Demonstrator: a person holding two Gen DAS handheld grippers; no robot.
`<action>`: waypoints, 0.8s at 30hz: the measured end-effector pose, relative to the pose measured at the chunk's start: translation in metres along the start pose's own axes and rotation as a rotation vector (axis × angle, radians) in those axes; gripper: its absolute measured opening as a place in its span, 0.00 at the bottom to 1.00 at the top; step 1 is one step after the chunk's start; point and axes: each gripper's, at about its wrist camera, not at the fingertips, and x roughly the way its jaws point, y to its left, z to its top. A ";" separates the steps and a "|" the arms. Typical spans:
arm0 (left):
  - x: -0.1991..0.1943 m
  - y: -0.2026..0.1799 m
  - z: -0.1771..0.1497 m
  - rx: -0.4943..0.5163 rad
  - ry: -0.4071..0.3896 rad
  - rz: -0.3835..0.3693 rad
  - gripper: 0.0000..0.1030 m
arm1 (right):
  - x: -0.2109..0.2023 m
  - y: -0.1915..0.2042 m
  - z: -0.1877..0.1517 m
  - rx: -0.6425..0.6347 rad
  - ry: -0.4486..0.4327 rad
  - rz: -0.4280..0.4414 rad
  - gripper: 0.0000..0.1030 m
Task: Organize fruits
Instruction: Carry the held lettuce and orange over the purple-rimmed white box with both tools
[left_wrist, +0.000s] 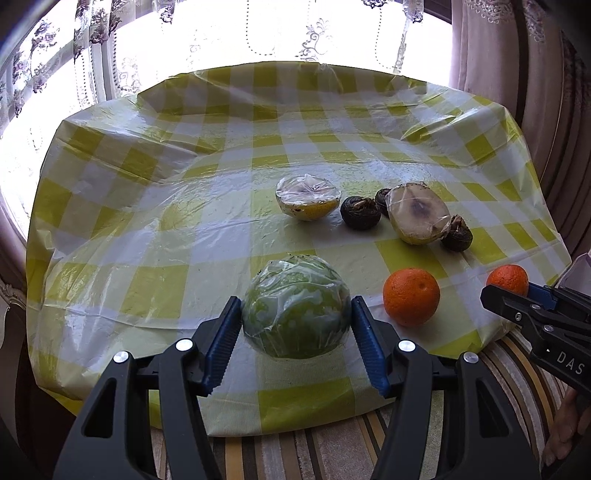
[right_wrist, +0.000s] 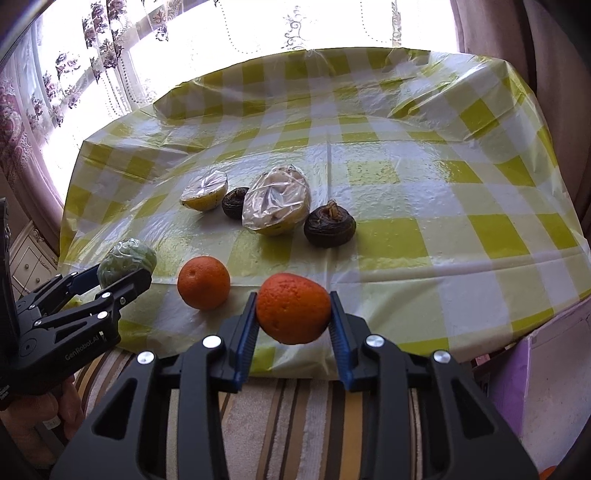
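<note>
So both fruits are clamped at once: the wrapped green fruit (left_wrist: 296, 308) is pinched between the left gripper (left_wrist: 295, 332) jaws, an orange (right_wrist: 293, 308) between the right gripper (right_wrist: 294, 325) jaws, probably so they get sorted together. Plenty of bare counter (right_wrist: 406, 177) is left ahead of the jaws; its near edge sits right under them.

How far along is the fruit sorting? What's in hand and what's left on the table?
Nothing looks sorted yet. In hand: the left gripper grips the wrapped green fruit and the right gripper grips an orange. Left on the checked tablecloth: a second orange, two wrapped cut halves and three dark round fruits.
</note>
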 end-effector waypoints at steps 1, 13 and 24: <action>-0.002 -0.001 0.000 -0.001 -0.003 0.000 0.56 | -0.002 0.000 0.000 0.000 -0.003 0.001 0.35; -0.026 -0.012 0.009 0.014 -0.056 -0.028 0.56 | -0.042 -0.006 0.001 -0.013 -0.068 -0.024 0.35; -0.042 -0.043 0.014 0.068 -0.084 -0.068 0.56 | -0.072 -0.027 -0.003 0.014 -0.114 -0.028 0.35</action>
